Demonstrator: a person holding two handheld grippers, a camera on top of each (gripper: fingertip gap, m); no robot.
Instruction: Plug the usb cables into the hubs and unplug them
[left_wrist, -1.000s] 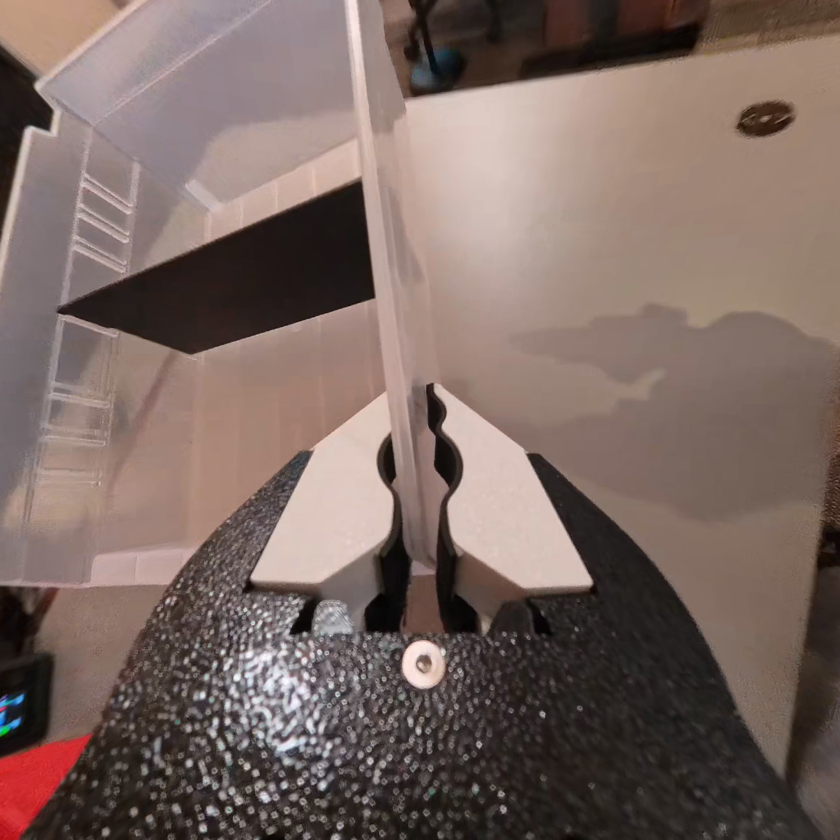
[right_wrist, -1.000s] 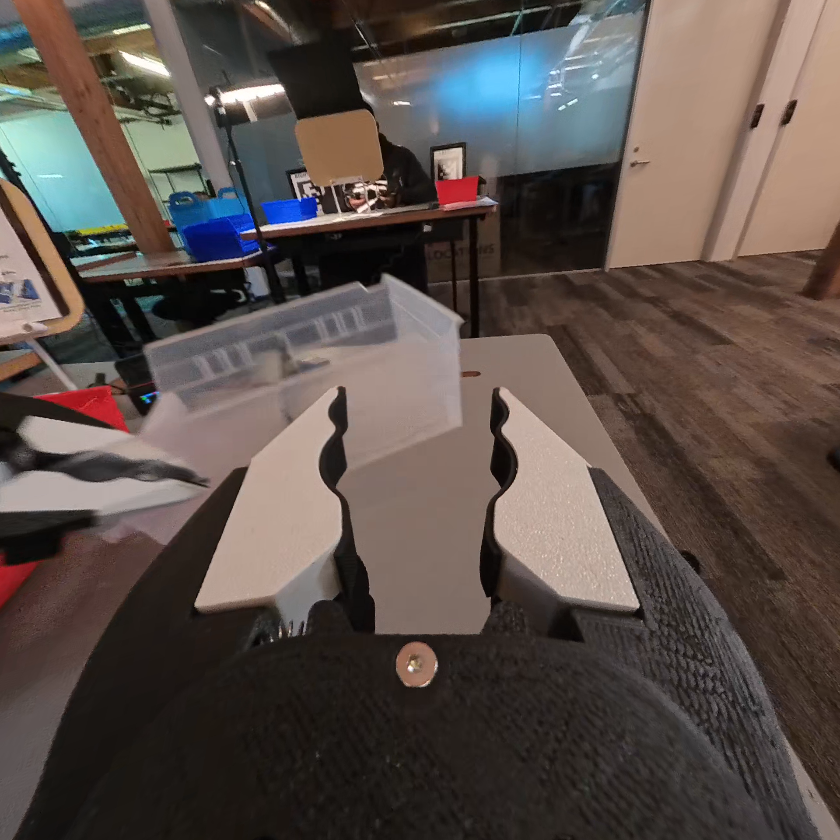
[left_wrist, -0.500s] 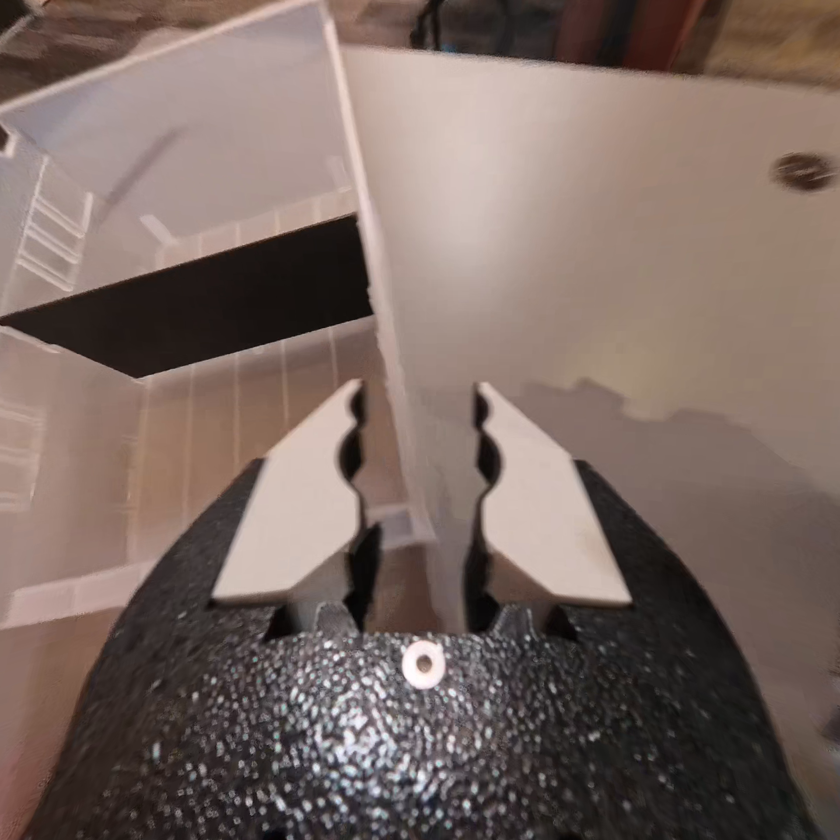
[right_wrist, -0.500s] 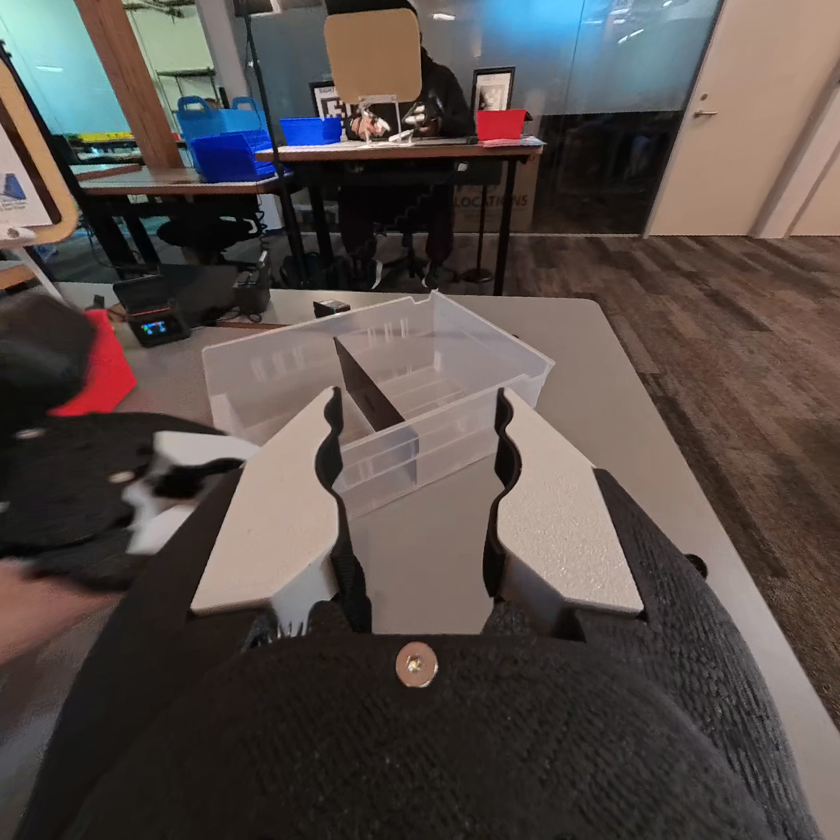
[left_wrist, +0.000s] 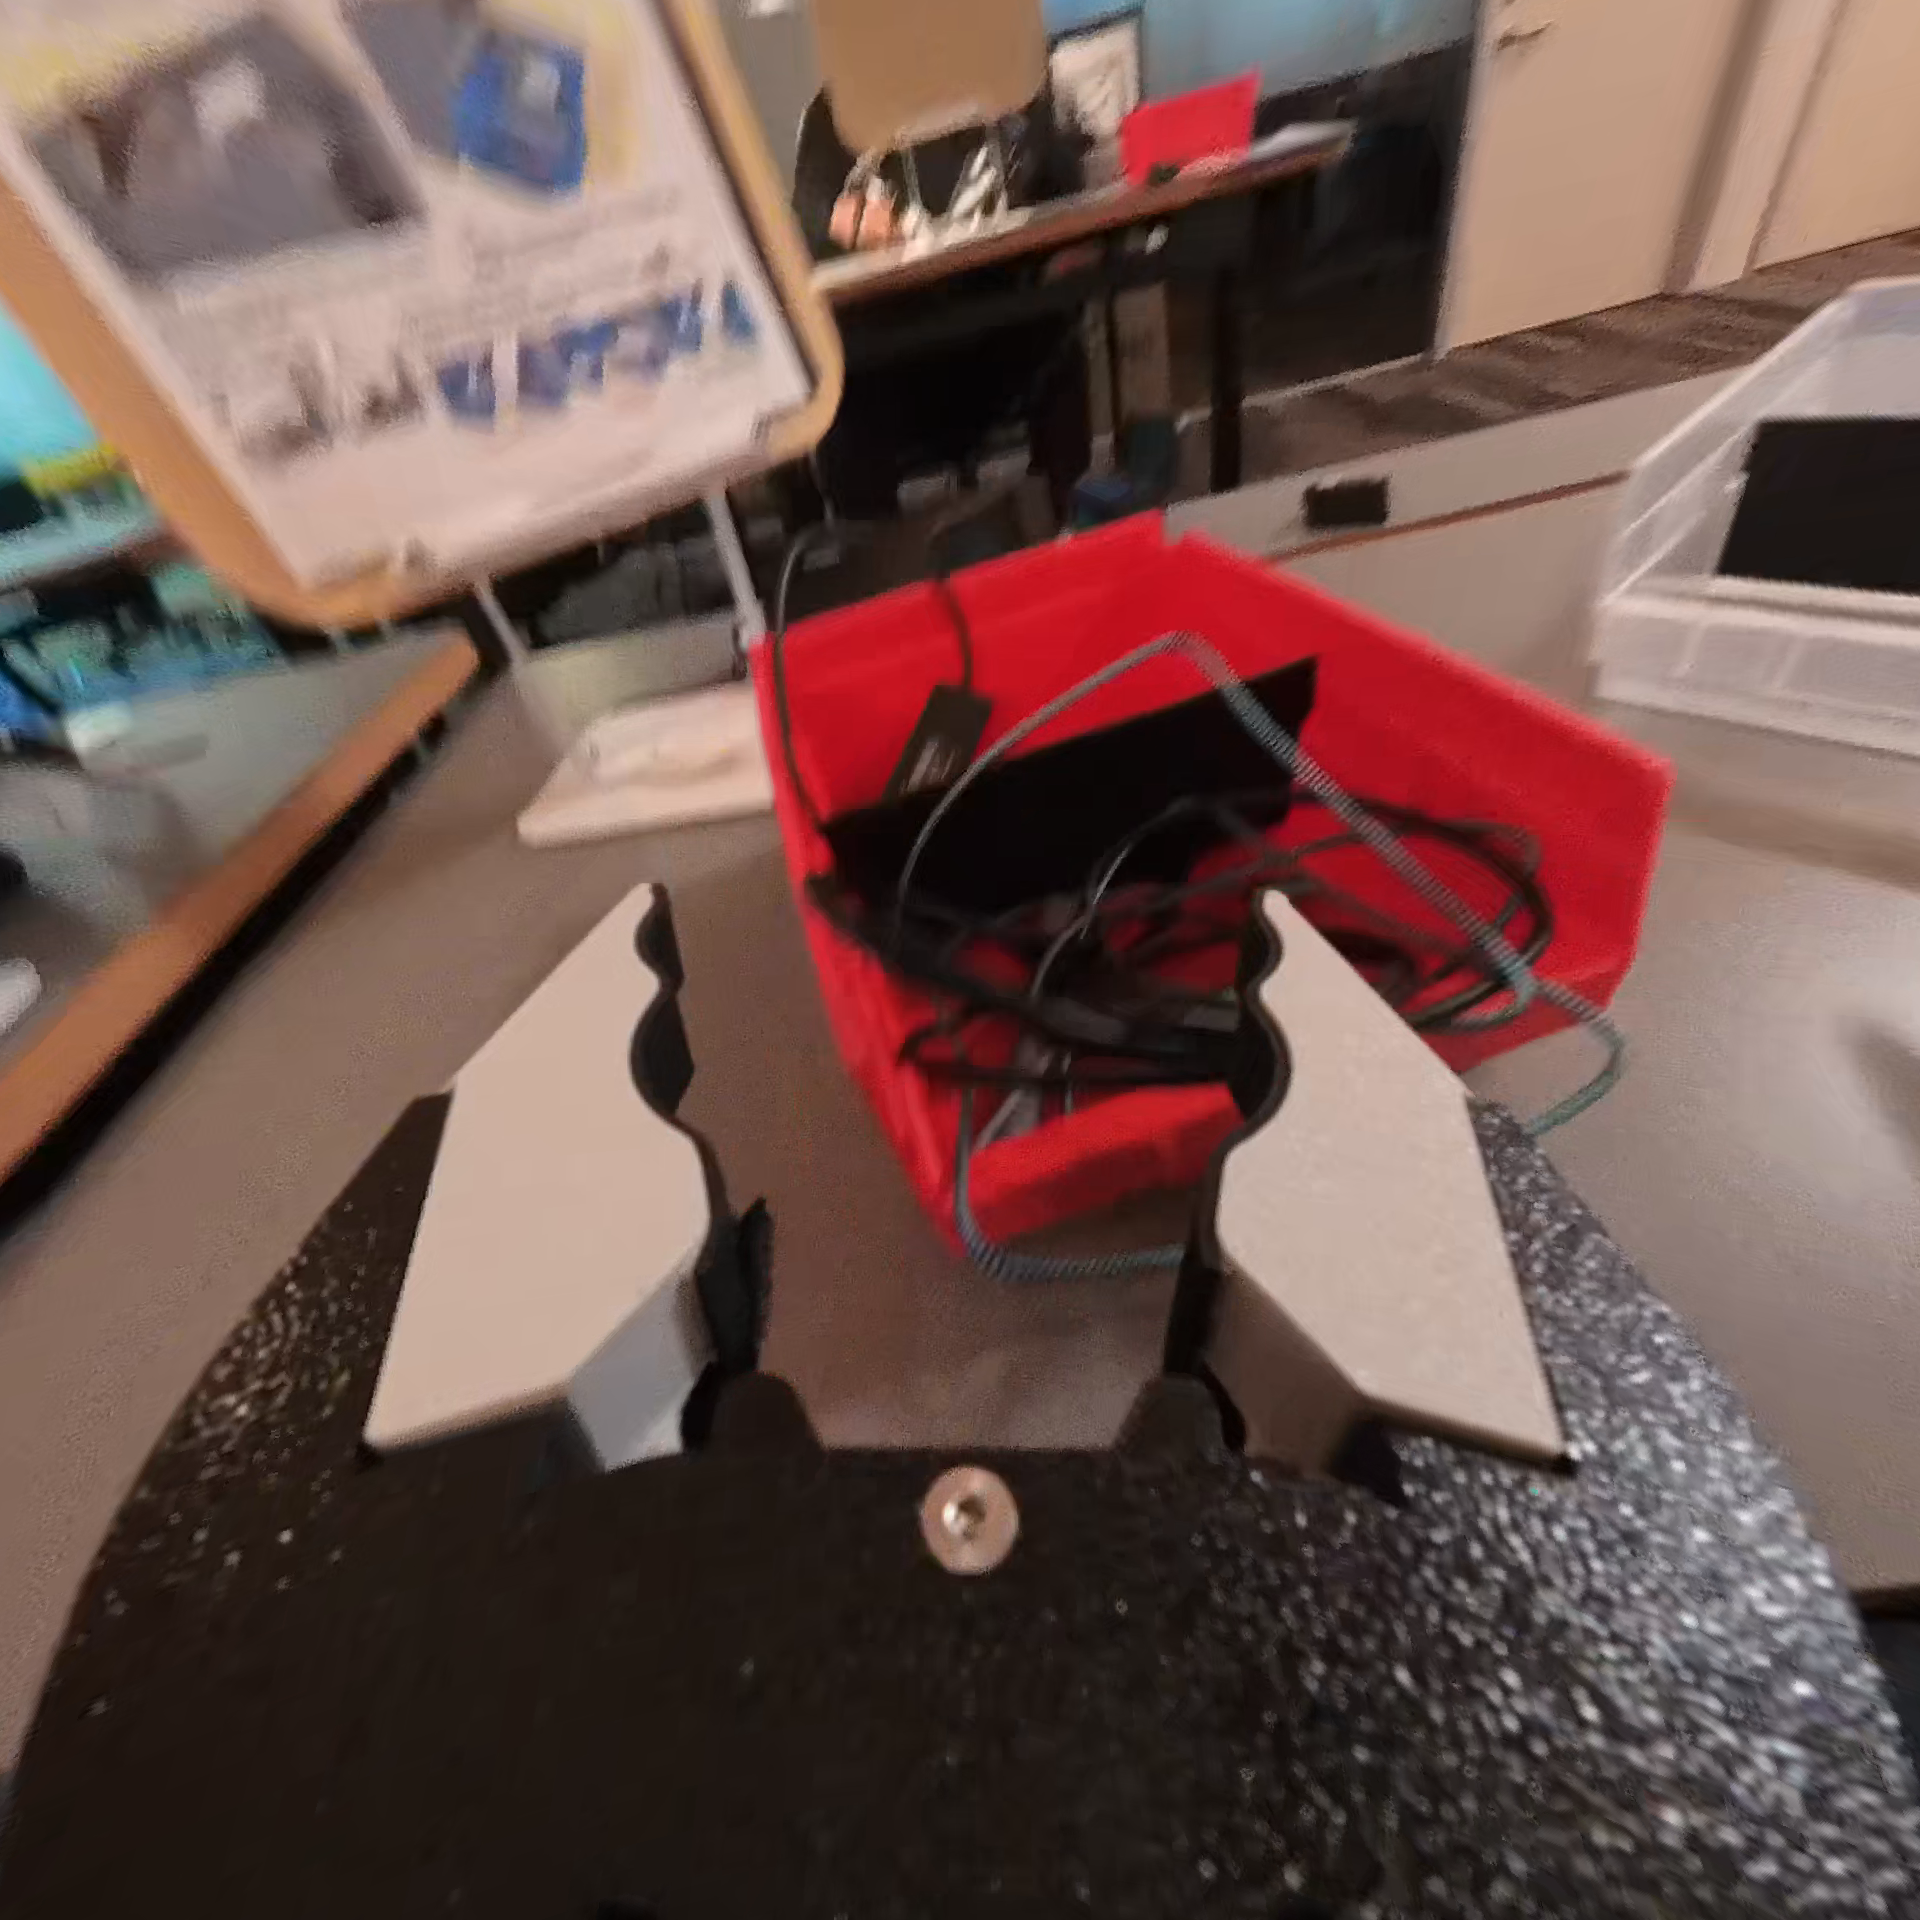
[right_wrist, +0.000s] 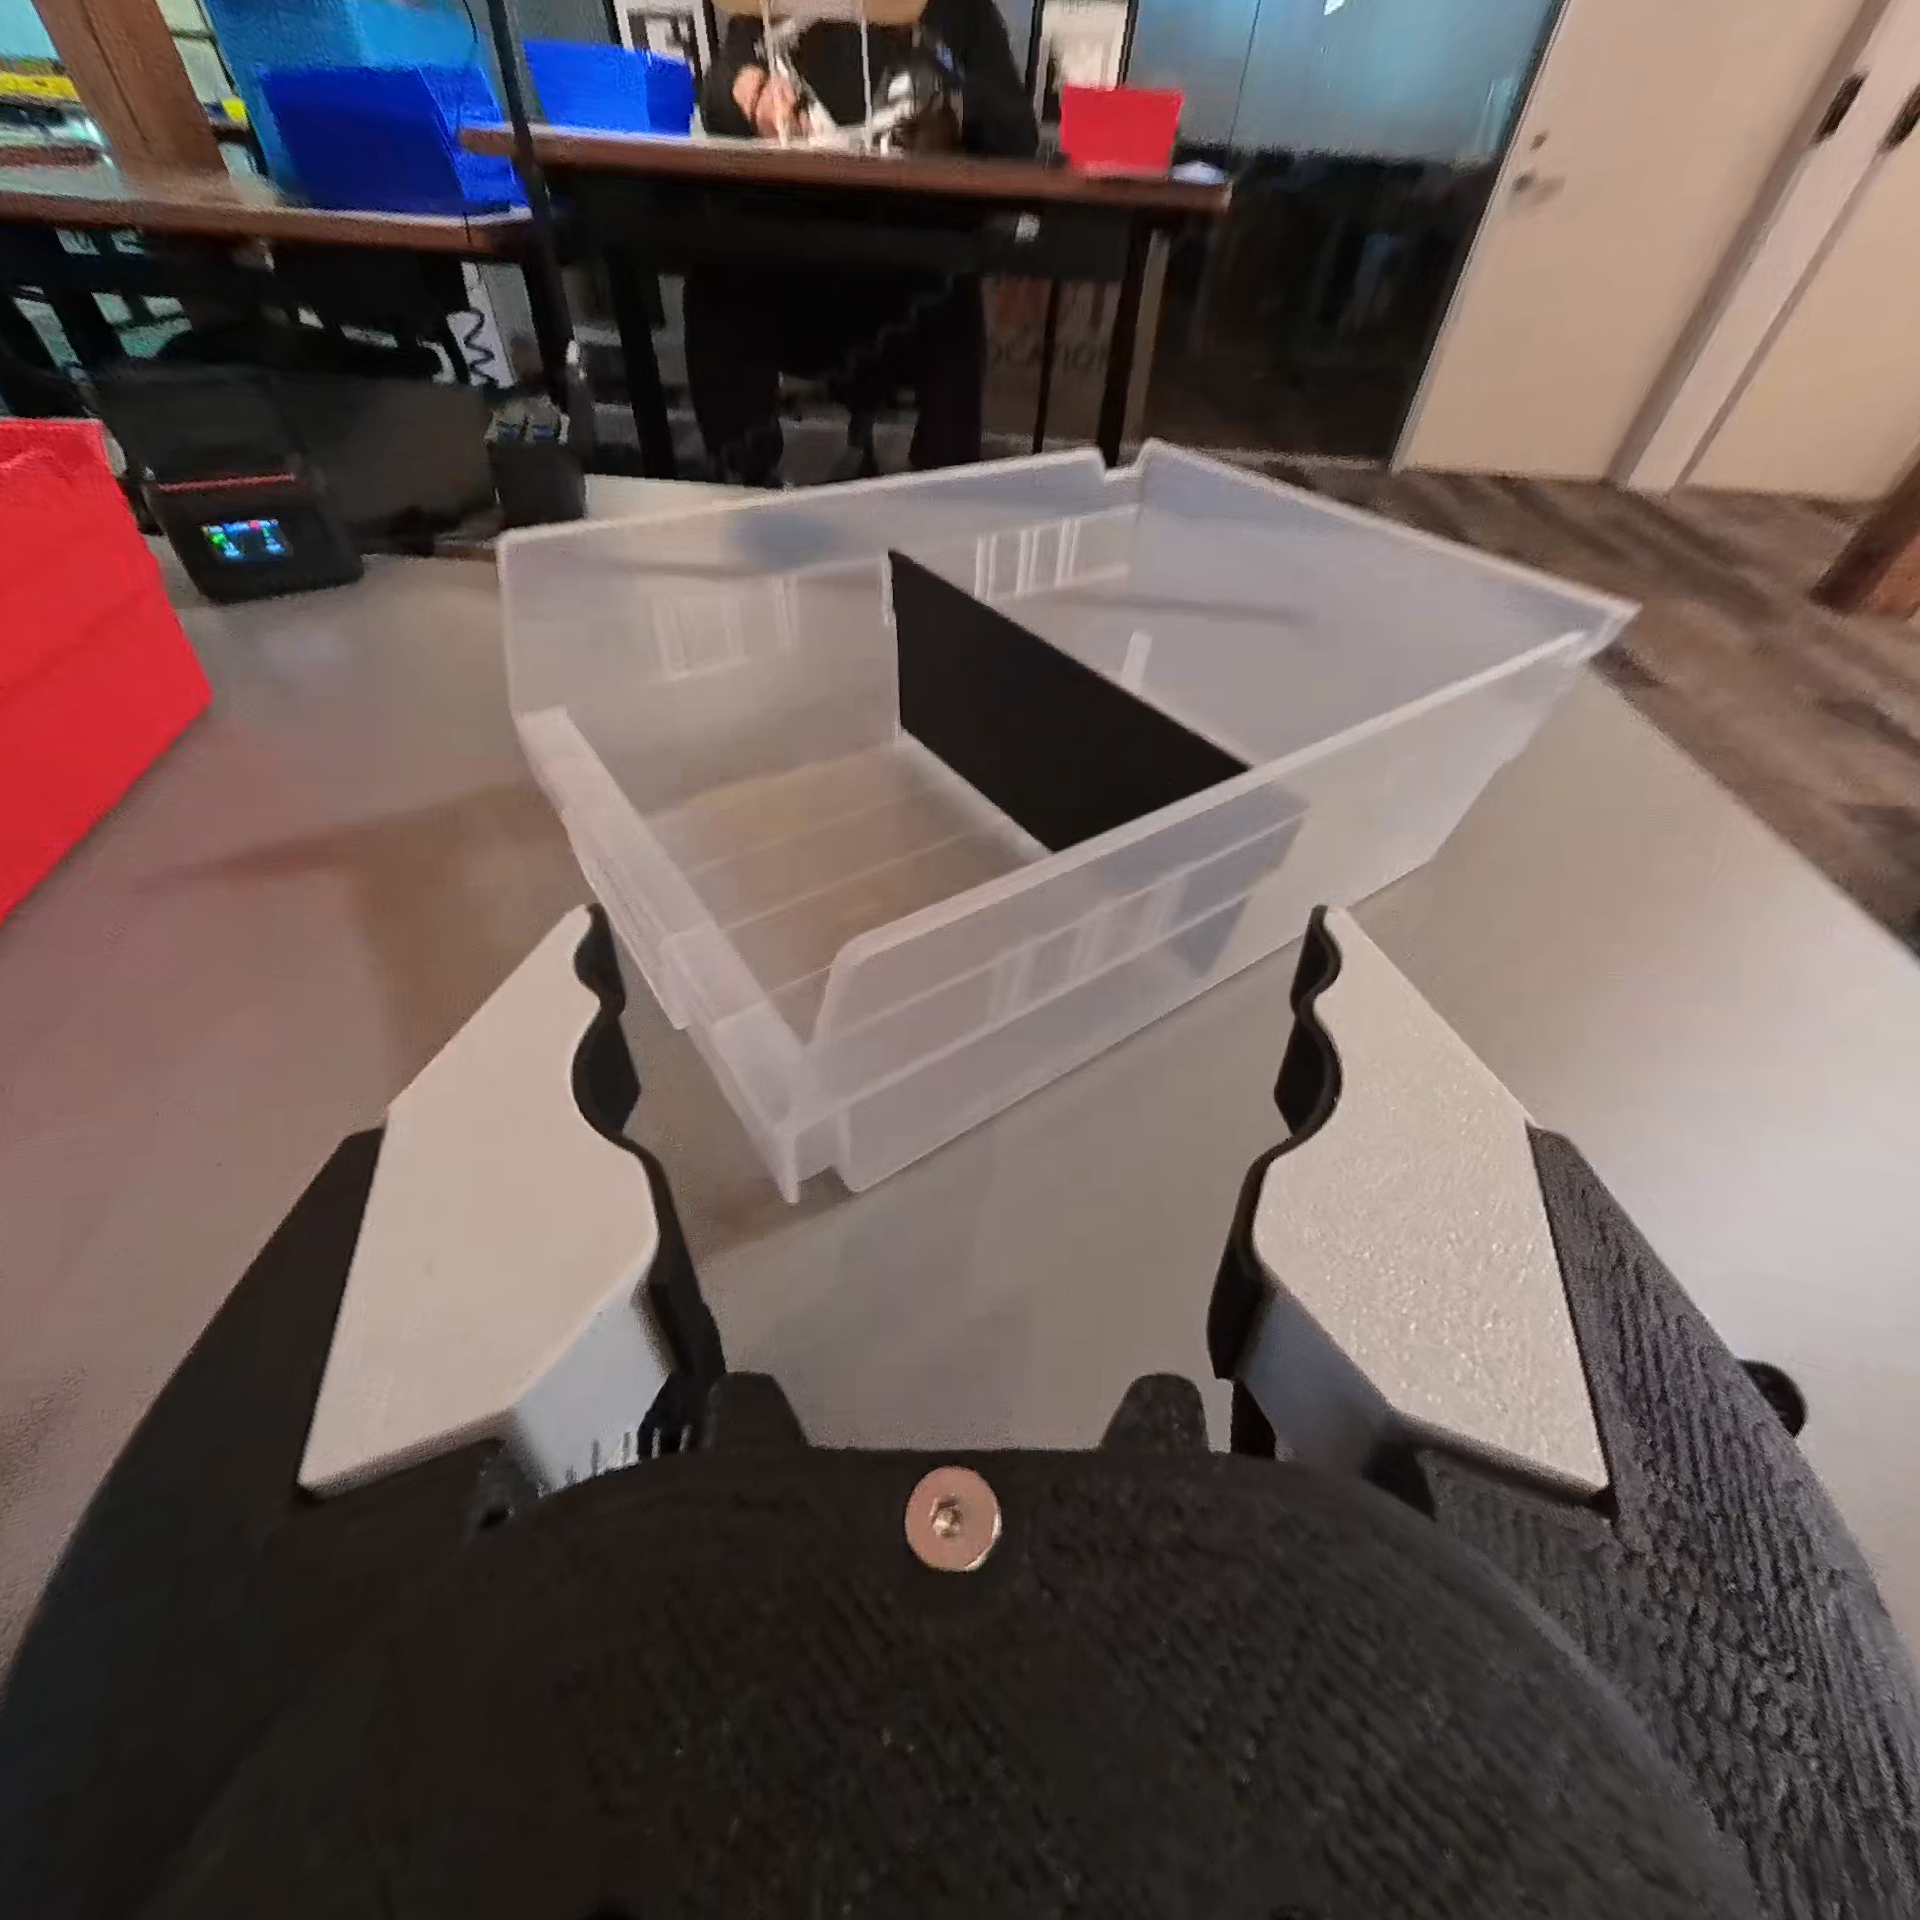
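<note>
2 bins: red bin (left_wrist: 1455, 727) holds tangled cables (left_wrist: 1195, 935), clear bin (right_wrist: 1039, 935) empty; both jaws apart

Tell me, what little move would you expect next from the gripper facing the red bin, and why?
Probably the left gripper eases forward and down into the red bin. It is open and empty, the tangled cables lie there, and the clear bin holds nothing to plug.

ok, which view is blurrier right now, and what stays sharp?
Left wrist view: motion blur smears the red bin, its cables and the poster; only the gripper body looks crisp. Right wrist view: the clear bin is sharp, the edges stretched by wide-angle distortion.
</note>
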